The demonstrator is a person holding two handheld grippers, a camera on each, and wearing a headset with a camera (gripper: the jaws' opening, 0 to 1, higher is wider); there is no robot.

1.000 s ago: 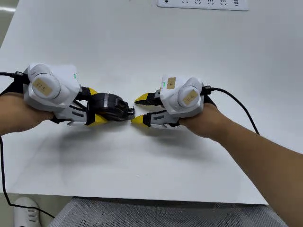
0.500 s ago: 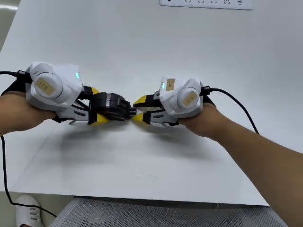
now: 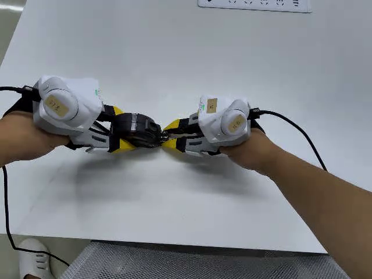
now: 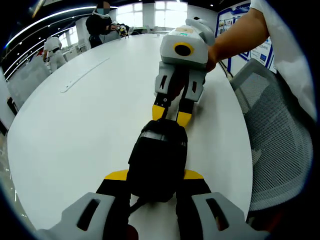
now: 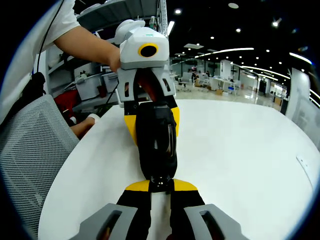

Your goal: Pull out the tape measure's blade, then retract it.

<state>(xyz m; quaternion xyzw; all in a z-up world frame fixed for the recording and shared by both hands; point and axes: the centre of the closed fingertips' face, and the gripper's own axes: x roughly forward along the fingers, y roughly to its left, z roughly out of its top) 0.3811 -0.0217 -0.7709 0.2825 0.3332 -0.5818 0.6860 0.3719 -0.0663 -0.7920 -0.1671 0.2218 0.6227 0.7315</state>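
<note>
A black tape measure (image 3: pixel 137 129) is held just above the white table (image 3: pixel 192 58), my left gripper (image 3: pixel 121 128) shut on its body. In the left gripper view the case (image 4: pixel 157 159) sits between my yellow-tipped jaws (image 4: pixel 155 176). My right gripper (image 3: pixel 168 135) faces it from the right, its jaws drawn together on the blade's hook (image 3: pixel 163 137) at the case mouth. The right gripper view has the hook (image 5: pixel 160 182) pinched between my right gripper's (image 5: pixel 161 187) tips, with the case (image 5: pixel 156 140) beyond. No length of blade shows outside the case.
A white power strip (image 3: pixel 256 4) lies at the table's far edge. Black cables (image 3: pixel 296 131) trail from both grippers. A grey mesh chair (image 3: pixel 203 263) sits below the near edge. People (image 4: pixel 102 20) stand at the table's far end.
My right gripper's jaws, open a second ago, have come together on the blade's hook. The left gripper and the tape measure have stayed in place.
</note>
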